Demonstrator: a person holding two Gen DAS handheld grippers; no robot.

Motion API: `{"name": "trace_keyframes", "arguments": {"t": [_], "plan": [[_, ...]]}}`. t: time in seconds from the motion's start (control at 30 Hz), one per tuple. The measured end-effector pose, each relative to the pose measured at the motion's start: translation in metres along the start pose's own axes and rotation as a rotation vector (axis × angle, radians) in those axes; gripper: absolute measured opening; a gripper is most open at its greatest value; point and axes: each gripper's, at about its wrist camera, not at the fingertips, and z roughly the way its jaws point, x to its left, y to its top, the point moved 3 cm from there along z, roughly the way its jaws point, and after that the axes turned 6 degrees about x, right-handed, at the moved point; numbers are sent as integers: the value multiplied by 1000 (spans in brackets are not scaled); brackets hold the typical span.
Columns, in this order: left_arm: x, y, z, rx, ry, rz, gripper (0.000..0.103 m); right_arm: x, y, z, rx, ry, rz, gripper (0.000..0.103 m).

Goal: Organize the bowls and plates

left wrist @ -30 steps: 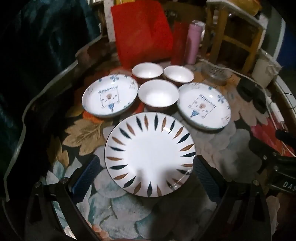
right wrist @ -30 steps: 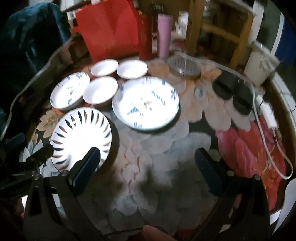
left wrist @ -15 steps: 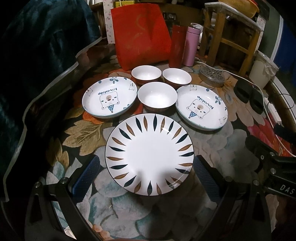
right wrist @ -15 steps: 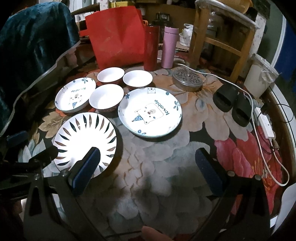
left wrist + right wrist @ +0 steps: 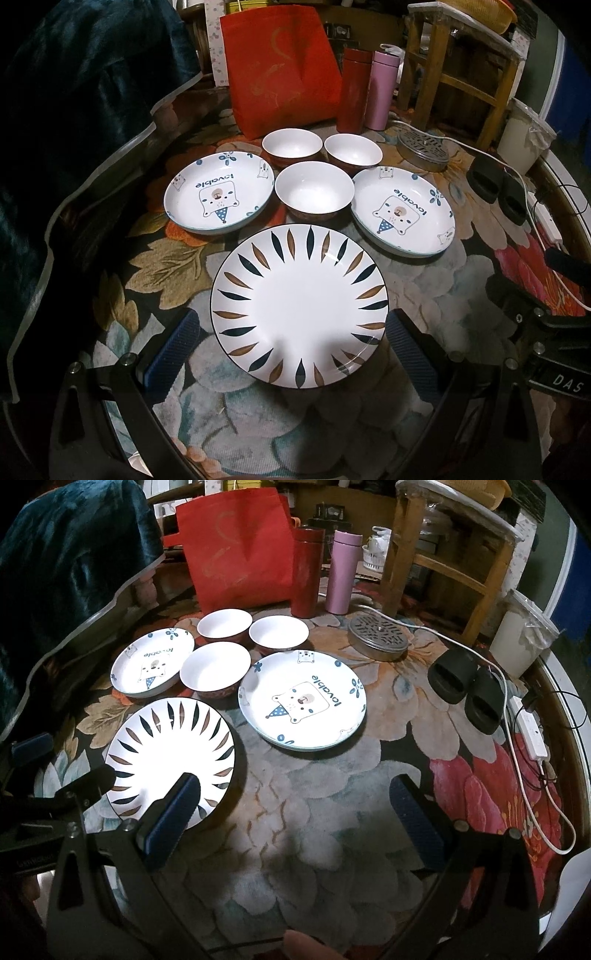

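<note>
Both tools gaped empty: left tool bracketed the leaf-pattern plate, apparently the first pickup; right tool hovered over bare tabletop; next, close on its rim.

Under me a glossy flower-patterned tabletop mirrors a bright light. I see a dark teal velvet-draped chair to my left, a bare wooden stool behind, and dim, cluttered shelving beyond.
</note>
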Motion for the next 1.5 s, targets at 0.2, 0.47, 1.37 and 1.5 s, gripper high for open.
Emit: {"name": "trace_keyframes", "arguments": {"t": [0.2, 0.47, 1.37, 1.5], "plan": [[1, -3, 0, 6, 1, 2, 101, 1, 0, 0, 2, 0, -2, 103], [4, -3, 2, 14, 2, 1, 101, 1, -1, 3, 15, 2, 2, 103], [9, -3, 4, 24, 1, -2, 101, 4, -1, 4, 21, 2, -3, 103], [10, -3, 4, 28, 1, -3, 101, 4, -1, 5, 21, 1, -2, 103]]}}
